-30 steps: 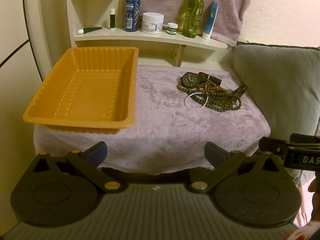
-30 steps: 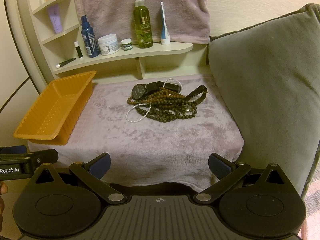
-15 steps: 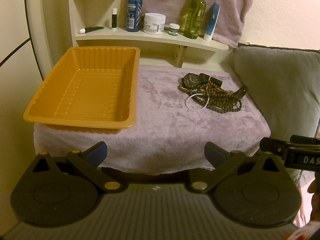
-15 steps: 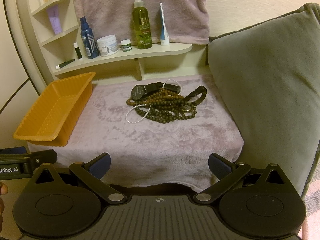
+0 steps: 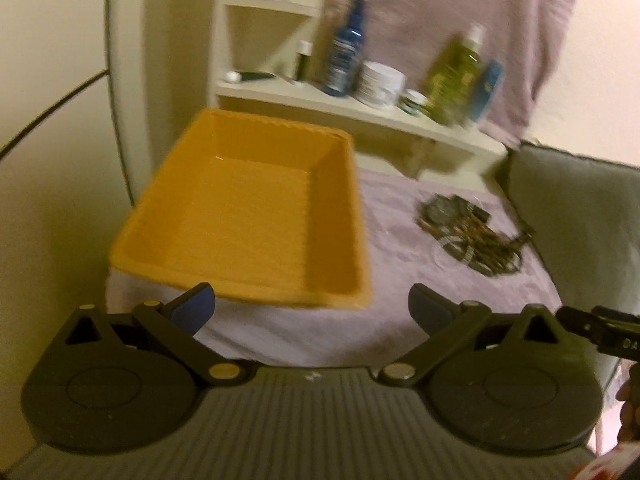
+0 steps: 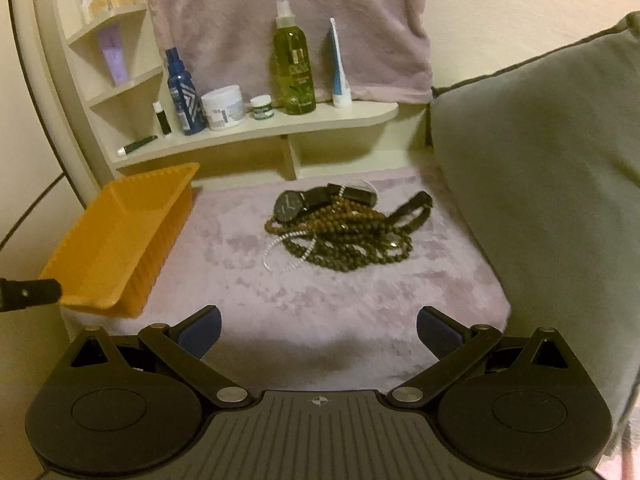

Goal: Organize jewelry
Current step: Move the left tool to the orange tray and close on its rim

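Both hand-held grippers wide open, left [image 5: 311,308], right [image 6: 318,330], beads and watch pile [image 6: 344,226] beside orange tray [image 6: 116,236]

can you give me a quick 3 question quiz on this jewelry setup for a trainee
1. True or false: the orange tray already holds some of the jewelry.
2. What lies at the back left of the jewelry pile? A) black watch B) gold ring C) silver brooch
3. Fill in: the right gripper is ____ and holds nothing.

Key: 1. False; the tray shows bare inside in both views. 2. A. 3. open; the left gripper is too.
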Motion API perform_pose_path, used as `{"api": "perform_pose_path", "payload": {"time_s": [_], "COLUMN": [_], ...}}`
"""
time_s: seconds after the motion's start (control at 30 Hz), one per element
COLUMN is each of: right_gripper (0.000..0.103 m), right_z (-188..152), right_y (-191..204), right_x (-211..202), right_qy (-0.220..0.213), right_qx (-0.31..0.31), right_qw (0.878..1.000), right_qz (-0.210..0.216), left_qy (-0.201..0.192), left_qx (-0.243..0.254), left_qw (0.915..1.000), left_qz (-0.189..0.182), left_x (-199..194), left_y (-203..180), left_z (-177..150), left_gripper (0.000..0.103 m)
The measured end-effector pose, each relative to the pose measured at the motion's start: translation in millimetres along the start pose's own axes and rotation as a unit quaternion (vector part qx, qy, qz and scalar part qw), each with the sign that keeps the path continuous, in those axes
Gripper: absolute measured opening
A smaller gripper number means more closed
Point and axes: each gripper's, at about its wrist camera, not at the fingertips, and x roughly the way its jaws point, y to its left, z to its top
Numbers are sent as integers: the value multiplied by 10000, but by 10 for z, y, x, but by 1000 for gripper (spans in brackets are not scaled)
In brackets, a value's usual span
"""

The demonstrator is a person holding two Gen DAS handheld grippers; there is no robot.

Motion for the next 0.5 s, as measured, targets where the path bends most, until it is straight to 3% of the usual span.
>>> {"api": "perform_pose_path", "payload": {"time_s": [0.13,0.33,0.5], "right_gripper": [103,103,103], "right_z": [56,131,159], "right_y": [26,74,130], "right_x": [106,242,354], "right_qy": [-64,-152,-113], "right_qx": [66,131,85], "right_qw": [9999,9998,9998], "right_qz": [83,-46,-146], "left_qy": [-85,-95,149], "left_qx": [-143,-212,-148], "left_qw": [9998,9991,9995], "left_qz": [145,352,243], "left_x": [19,122,332], "left_y": [397,913,1225], "left_z": [125,289,400], "left_gripper": [94,91,84]}}
